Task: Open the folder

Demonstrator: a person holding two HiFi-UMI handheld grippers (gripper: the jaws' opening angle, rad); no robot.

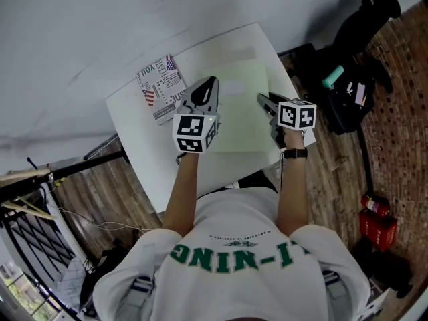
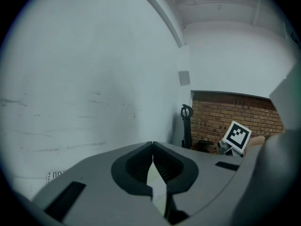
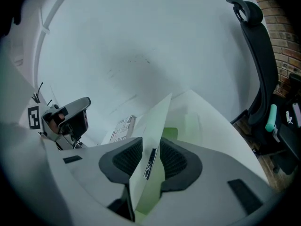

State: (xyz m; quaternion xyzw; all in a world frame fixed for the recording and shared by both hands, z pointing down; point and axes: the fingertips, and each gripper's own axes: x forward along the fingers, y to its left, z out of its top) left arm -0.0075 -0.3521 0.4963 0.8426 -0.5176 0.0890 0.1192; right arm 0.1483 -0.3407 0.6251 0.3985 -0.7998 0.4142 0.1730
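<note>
A pale green folder (image 1: 244,116) lies on the white table (image 1: 200,172). My right gripper (image 1: 264,102) is at the folder's right edge. In the right gripper view the folder's cover (image 3: 157,121) stands raised between the jaws of that gripper (image 3: 151,142). The pads sit close on both sides of it, and a strip of green inside (image 3: 171,134) shows beside one pad. My left gripper (image 1: 212,80) hovers over the folder's left side. Its tips (image 2: 153,145) meet, with nothing between them.
A printed book (image 1: 160,85) lies at the table's far left corner. On the brick floor to the right stand a black bag (image 1: 348,99) and a red object (image 1: 376,219). A black chair (image 3: 258,65) stands beyond the table, and a white wall rises behind it.
</note>
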